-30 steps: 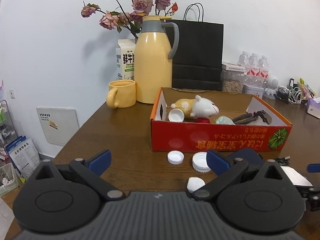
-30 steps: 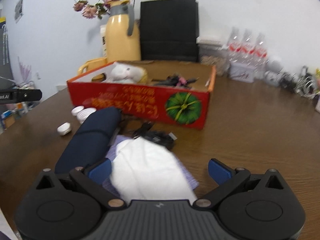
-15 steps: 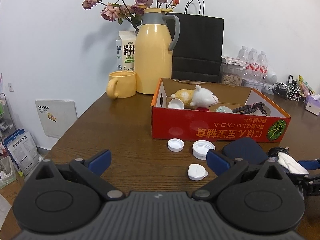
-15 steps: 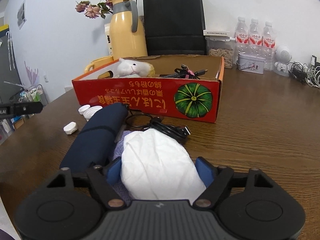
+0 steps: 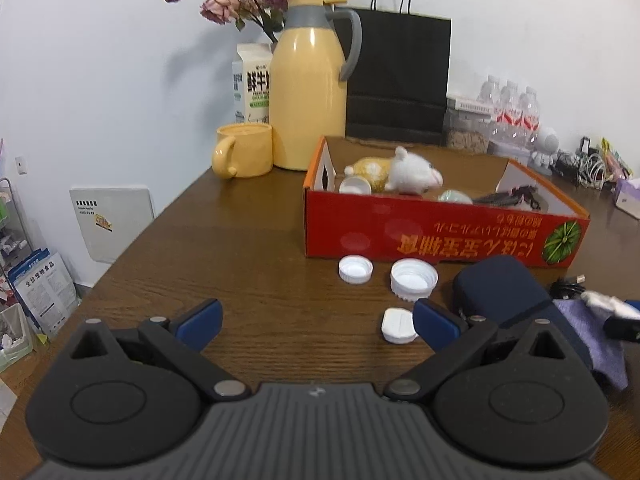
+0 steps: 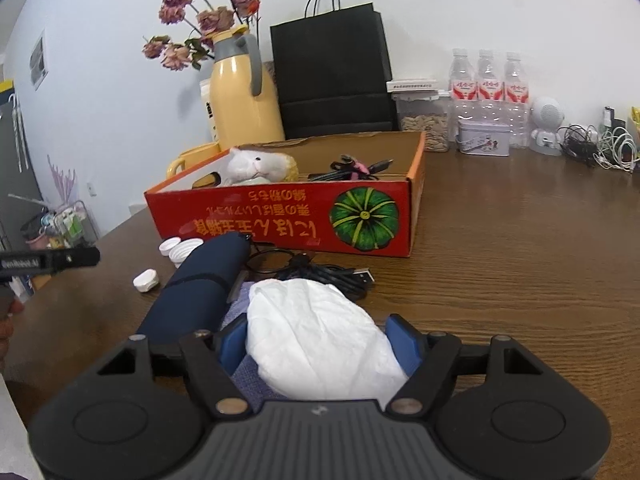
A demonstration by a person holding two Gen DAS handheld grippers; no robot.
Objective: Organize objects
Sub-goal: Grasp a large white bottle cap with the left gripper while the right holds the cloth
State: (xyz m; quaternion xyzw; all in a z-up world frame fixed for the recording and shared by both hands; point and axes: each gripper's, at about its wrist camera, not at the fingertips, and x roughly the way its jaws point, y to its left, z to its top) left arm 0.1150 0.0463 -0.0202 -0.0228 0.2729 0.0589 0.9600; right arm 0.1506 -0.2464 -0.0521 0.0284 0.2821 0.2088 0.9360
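Right wrist only: right gripper [image 6: 320, 340] jaws just closed, pinching white tissue wad [image 6: 316, 332] on purple cloth [image 6: 250, 378] (mostly hidden), red box [image 6: 288, 216] at 12 o'clock. Left wrist only: left gripper [image 5: 316, 320] spread, empty; white caps [image 5: 413, 279] at 1 o'clock.

caps [image 5: 355, 269] before box [image 5: 440, 236], pouch [image 5: 500, 292] right of caps, jug [image 5: 308, 92] behind

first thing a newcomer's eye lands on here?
Likely the red cardboard box with the green pumpkin print, mid-table, a white plush toy inside. Next, the crumpled white tissue between the right gripper pads, jaws just closing on it. Behind stands the yellow thermos jug by the wall.
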